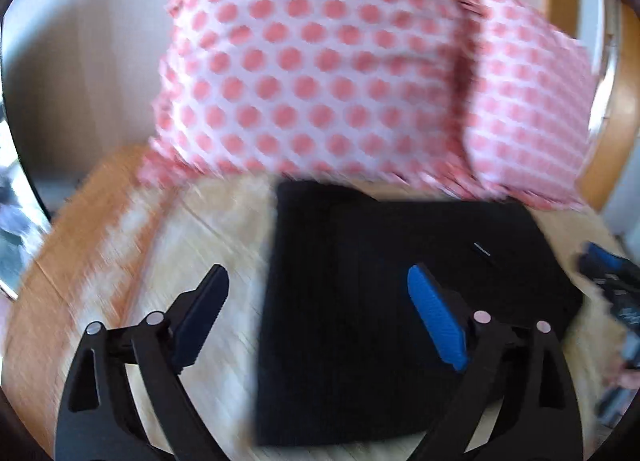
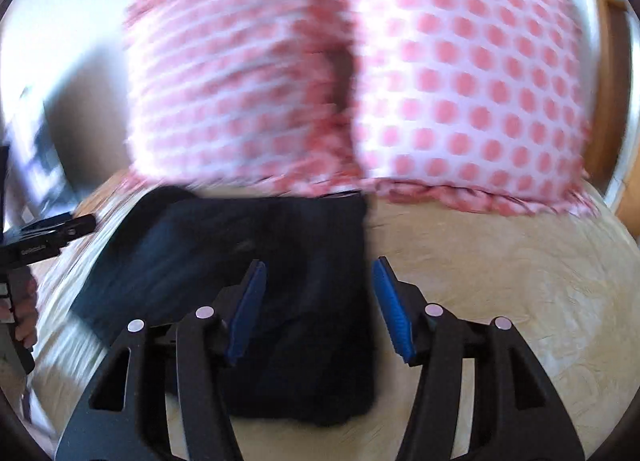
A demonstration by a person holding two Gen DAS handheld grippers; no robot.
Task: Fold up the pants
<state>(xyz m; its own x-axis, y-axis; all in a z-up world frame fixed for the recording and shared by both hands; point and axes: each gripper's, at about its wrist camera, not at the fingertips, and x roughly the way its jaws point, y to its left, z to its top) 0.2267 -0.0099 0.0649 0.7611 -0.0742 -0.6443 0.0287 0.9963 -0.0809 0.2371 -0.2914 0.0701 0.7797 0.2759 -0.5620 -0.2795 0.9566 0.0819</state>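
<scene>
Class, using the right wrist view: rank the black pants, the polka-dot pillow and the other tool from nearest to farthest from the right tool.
1. Black pants: directly under the right tool.
2. Left tool: far left edge.
3. Polka-dot pillow: behind the pants, across the back.

The left gripper hovers with its jaws spread wide, nothing between them. The right gripper hovers with its jaws parted and empty. In the right wrist view, the person's left hand grips the other tool's handle.
</scene>
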